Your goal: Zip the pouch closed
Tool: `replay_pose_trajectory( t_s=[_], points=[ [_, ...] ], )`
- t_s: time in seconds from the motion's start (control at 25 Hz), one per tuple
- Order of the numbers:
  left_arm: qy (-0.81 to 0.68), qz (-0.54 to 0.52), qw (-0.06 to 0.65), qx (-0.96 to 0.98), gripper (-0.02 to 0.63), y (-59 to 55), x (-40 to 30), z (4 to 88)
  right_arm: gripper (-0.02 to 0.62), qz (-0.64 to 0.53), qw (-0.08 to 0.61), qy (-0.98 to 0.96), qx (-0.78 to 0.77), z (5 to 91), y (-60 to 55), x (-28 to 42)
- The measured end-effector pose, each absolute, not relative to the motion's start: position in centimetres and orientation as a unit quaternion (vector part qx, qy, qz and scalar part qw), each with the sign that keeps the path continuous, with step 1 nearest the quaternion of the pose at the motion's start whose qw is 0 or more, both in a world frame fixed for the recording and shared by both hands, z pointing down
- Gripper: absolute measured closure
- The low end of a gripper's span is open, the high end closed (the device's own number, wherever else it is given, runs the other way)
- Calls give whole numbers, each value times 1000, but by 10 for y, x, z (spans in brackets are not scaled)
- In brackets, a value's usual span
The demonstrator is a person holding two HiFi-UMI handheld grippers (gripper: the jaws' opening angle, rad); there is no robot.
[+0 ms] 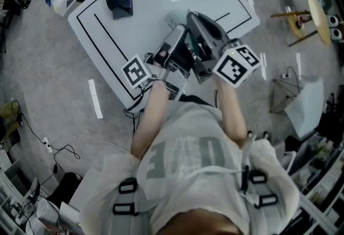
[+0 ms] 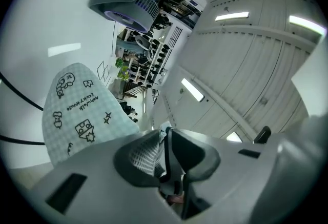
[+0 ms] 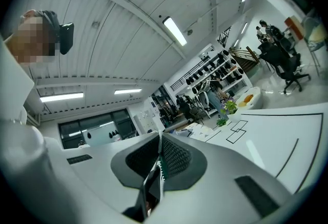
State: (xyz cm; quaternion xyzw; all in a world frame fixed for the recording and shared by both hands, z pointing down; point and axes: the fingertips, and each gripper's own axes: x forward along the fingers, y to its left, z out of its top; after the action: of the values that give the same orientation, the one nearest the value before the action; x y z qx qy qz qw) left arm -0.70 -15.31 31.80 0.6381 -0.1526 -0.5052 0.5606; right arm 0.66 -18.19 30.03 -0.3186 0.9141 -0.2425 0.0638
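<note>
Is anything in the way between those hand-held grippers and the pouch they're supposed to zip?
Nothing visible is. The left hand-held gripper already pinches an edge of the checked pouch between its jaws. The right hand-held gripper is close beside it with its jaws together, though its own view doesn't show the pouch.

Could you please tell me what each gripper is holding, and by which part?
The left gripper grips the pouch by a fold of its edge. The right gripper is closed on a thin strip, probably the zip pull.
</note>
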Motion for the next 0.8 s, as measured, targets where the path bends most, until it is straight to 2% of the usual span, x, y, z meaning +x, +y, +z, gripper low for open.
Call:
replay_pose_trajectory(
  t_s=[0.12,0.32,0.8],
  points=[
    [-151,-501,555,647,532,-151,-6,317,575,-233,58,917,-320,299,-181,5],
    [-162,-483,556,657,581,-152,-1,321,575,-239,61,914,-322,303,-179,7],
    [-165,-458,554,676,592,-152,5,321,577,-233,45,915,-327,308,-177,4]
  ],
)
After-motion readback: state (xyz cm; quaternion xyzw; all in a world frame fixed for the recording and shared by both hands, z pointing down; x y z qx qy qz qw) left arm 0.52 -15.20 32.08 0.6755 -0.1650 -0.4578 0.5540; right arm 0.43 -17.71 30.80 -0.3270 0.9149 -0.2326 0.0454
